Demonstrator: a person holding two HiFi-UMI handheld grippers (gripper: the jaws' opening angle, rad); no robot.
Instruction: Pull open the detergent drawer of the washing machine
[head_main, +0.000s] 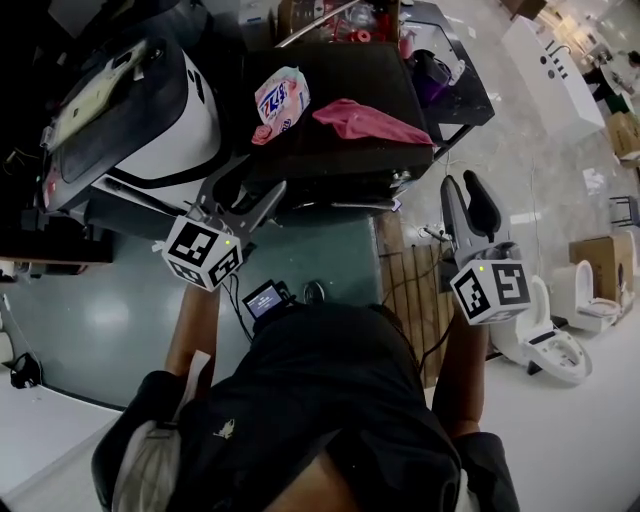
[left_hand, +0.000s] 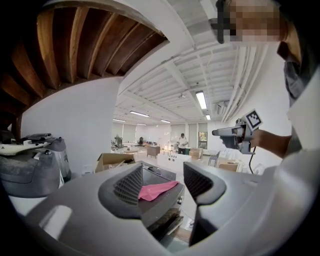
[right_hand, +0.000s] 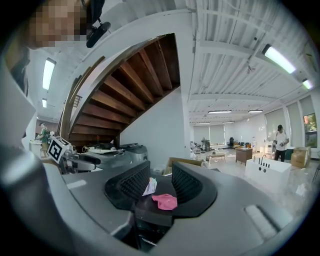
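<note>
The dark washing machine (head_main: 340, 150) stands in front of me, seen from above in the head view. A pink cloth (head_main: 370, 122) and a detergent packet (head_main: 282, 100) lie on its top. Its front face (left_hand: 167, 217) shows below the jaws in the left gripper view, but I cannot make out the drawer. My left gripper (head_main: 248, 195) hovers at the machine's front left corner, jaws apart with nothing between them (left_hand: 162, 182). My right gripper (head_main: 468, 200) hangs off the machine's right side, also with an empty gap (right_hand: 161, 182). Neither touches the machine.
A white-and-black appliance (head_main: 140, 110) sits left of the machine. A wooden slat mat (head_main: 410, 290) lies on the floor to its right, with a white toilet (head_main: 550, 340) and cardboard box (head_main: 600, 260) farther right. A small screen (head_main: 265, 298) hangs at my chest.
</note>
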